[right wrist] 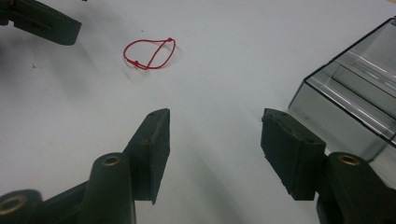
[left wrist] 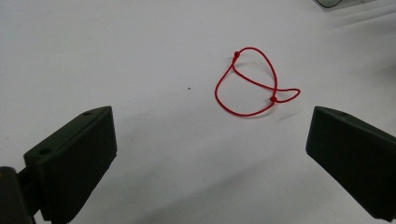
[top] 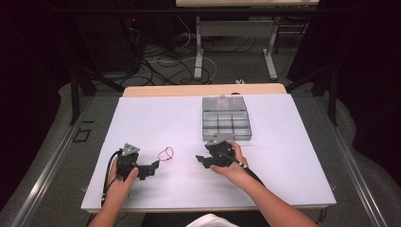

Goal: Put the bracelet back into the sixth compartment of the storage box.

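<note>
White table [top: 283,142]: thin red knotted string loop [left wrist: 254,86] lying free; both hand-held grippers agape, empty.

This looks like a lab or test room set up for recording, not a home. A plain white sheet [top: 142,118] covers a pale wooden work table [top: 203,90] that stands alone on grey carpet. Dark walls or curtains close in the sides. Behind the table, loose black and white cables [top: 161,64] sprawl over the floor beside a dark equipment box with a small red light [top: 134,20]. Farther back stands a second table on grey metal legs [top: 198,52]. Black metal frame struts [top: 74,90] flank the table, and a metal rail [top: 47,175] runs along its left side.
</note>
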`<state>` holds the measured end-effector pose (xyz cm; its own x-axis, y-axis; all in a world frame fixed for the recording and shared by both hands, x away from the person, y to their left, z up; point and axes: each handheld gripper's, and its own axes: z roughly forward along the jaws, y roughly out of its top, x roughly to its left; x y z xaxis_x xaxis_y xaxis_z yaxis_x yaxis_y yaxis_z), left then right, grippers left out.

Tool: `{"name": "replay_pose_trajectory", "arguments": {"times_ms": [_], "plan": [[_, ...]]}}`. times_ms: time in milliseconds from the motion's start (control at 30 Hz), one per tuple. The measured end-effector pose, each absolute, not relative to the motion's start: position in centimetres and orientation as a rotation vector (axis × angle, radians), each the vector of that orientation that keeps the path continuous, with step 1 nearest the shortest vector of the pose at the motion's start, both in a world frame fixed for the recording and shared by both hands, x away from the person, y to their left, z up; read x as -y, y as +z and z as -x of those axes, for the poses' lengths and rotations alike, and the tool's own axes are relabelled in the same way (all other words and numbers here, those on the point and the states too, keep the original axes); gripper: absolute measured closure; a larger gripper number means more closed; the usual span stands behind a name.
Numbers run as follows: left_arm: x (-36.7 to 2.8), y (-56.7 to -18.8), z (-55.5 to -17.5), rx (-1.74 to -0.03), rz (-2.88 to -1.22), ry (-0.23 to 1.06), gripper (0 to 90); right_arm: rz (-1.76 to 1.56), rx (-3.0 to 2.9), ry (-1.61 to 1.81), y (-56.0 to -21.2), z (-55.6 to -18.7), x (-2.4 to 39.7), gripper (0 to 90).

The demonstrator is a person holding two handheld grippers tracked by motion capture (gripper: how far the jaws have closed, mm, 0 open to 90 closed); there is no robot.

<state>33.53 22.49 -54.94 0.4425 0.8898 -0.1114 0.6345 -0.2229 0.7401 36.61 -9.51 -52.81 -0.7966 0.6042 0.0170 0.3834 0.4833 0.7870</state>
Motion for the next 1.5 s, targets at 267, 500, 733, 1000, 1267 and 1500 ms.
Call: {"name": "replay_pose_trajectory", "arguments": {"times_ms": [267, 500, 733, 1000, 1267, 1500], "plan": [[-22.6, -54.9, -33.5, -1.276, -1.959, 0.438, 2.1, -0.724, -2.512, 1.231, -53.0, -37.1, 7.6, 45.2], [-22.8, -54.8, -33.5, -1.277, -1.964, 0.439, 2.1, -0.683, -2.571, 1.202, -52.9, -37.2, 6.0, 45.3], [-23.0, -54.8, -33.5, -1.273, -1.96, 0.449, 2.1, -0.662, -2.589, 1.197, -52.9, -37.3, 5.0, 45.3], [-23.0, -54.8, -33.5, -1.28, -1.949, 0.444, 2.1, -0.622, -2.627, 1.209, -53.0, -37.8, 4.3, 49.3], [-23.0, -54.8, -33.5, -1.286, -1.945, 0.446, 2.2, -0.634, -2.651, 1.205, -53.2, -38.4, 3.4, 53.4], [-23.0, -54.8, -33.6, -1.28, -1.949, 0.442, 2.3, -0.584, -2.658, 1.217, -53.5, -39.0, 2.4, 57.7]]}}
